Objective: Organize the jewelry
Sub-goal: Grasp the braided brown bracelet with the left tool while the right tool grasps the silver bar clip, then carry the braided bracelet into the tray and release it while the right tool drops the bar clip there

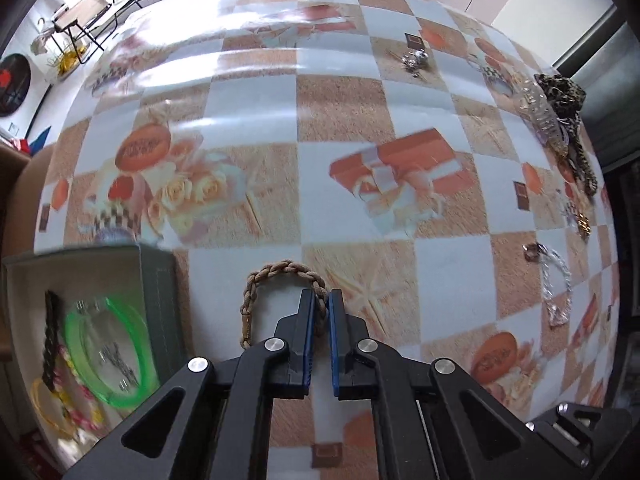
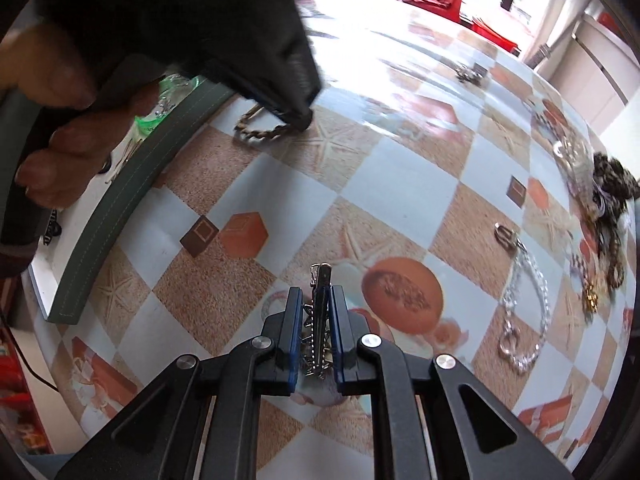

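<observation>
My left gripper [image 1: 324, 300] points down at the table and is shut on a braided brown bracelet [image 1: 276, 272], pinching its right side; the rest of the loop lies on the tablecloth. The same bracelet [image 2: 260, 130] shows in the right wrist view under the left gripper's dark tip [image 2: 296, 114]. My right gripper [image 2: 316, 300] is shut on a silver toothed hair clip [image 2: 320, 312], held a little above the cloth. A grey-green jewelry box [image 1: 158, 280] stands at the lower left, holding a green bangle [image 1: 108, 352], a dark braid and other pieces.
Loose jewelry lies along the table's right side: a silver chain bracelet [image 2: 528, 312], a ring [image 2: 506, 238], a clear hair claw [image 1: 540, 112], a leopard scrunchie [image 1: 560, 92] and a small silver piece [image 1: 416, 58] farther back. A hand [image 2: 68, 120] holds the left gripper. The box's wall [image 2: 132, 188] curves at the left.
</observation>
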{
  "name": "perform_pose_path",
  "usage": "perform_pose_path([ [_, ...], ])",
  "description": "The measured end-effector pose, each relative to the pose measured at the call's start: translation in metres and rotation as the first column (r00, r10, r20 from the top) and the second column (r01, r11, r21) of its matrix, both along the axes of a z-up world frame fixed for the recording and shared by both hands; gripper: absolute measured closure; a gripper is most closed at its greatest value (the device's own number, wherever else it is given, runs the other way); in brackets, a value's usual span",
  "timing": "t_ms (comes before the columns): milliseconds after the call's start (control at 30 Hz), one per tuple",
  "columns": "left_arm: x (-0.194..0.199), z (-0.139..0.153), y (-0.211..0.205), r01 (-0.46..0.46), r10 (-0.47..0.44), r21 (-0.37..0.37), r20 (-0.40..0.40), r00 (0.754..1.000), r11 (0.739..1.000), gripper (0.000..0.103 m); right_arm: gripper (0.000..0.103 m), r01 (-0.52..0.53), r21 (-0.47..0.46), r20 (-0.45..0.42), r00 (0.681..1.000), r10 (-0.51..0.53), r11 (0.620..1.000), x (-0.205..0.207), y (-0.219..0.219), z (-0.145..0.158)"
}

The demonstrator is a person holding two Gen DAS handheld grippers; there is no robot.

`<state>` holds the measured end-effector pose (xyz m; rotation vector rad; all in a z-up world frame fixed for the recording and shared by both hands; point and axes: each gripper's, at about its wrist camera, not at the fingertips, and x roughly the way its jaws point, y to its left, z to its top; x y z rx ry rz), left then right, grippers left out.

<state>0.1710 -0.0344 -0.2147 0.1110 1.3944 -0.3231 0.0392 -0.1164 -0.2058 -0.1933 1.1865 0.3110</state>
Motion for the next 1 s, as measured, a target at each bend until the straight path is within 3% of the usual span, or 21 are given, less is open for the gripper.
perform_pose_path([
  [367,-0.06,0.024,0.01,-0.018,0.018,-0.098,-0.008,1.0,0.995,0.094,0.09,0.128,0.057,-0.049,0.991,-0.125,0.99,-0.019,-0.032,0.016],
  [633,-0.087,0.046,0.018,-0.027,0.026,-0.133,-0.005,1.0,0.991,0.094,0.09,0.278,0.156,-0.114,0.958,-0.262,0.948,-0.022,-0.058,0.033],
  [1000,-0.116,0.068,0.036,-0.052,0.053,-0.155,0.002,0.999,0.987,0.094,0.09,0.374,0.181,-0.17,0.923,-0.345,0.91,-0.039,-0.064,0.047],
])
